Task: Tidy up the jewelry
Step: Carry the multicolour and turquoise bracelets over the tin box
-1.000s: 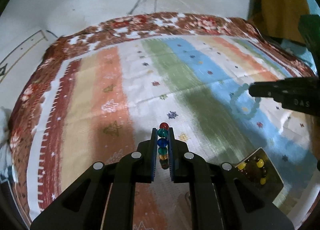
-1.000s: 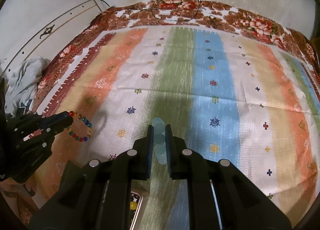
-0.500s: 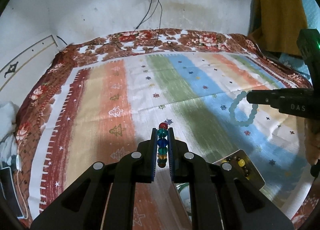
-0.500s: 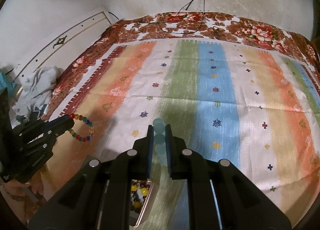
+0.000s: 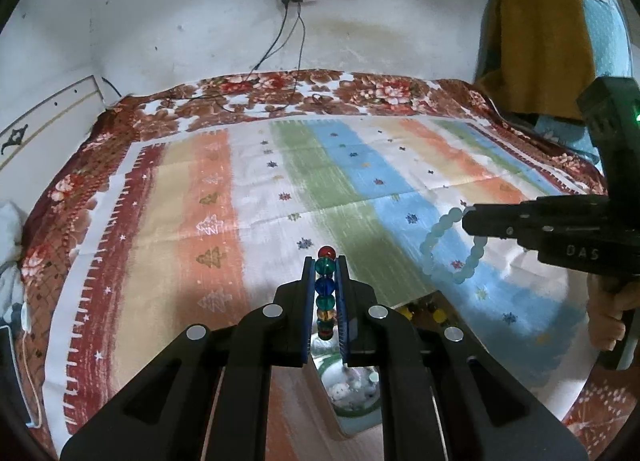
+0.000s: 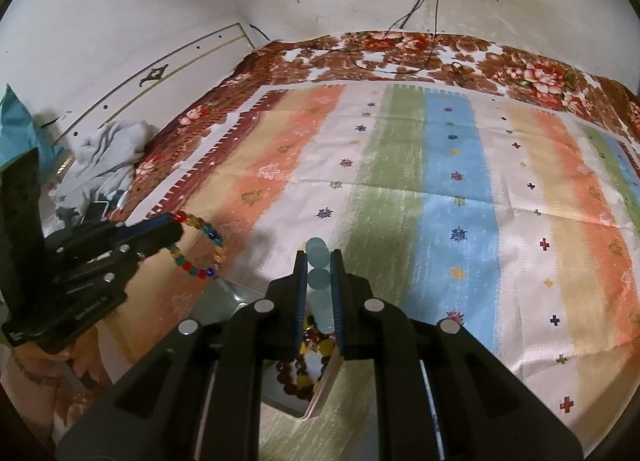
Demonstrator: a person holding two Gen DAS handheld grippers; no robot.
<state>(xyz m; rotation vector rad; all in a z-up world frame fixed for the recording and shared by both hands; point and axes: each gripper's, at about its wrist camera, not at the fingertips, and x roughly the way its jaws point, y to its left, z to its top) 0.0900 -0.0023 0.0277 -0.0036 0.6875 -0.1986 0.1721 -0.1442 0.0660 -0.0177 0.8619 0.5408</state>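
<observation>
Beads of a multicolored bracelet sit clamped in the left hand-held gripper; the right hand-held gripper pinches a pale blue bracelet. Both hang above the bed, over a jewelry box near its front edge.

The right tongs carry raised letters "DAS" on their side.

Left gripper clamped on multicoloured bead bracelet, beads stacked between blue pads. At right, right gripper pinching pale blue bead bracelet, loop hanging above striped cloth. Below, jewelry tray partly hidden.
</observation>
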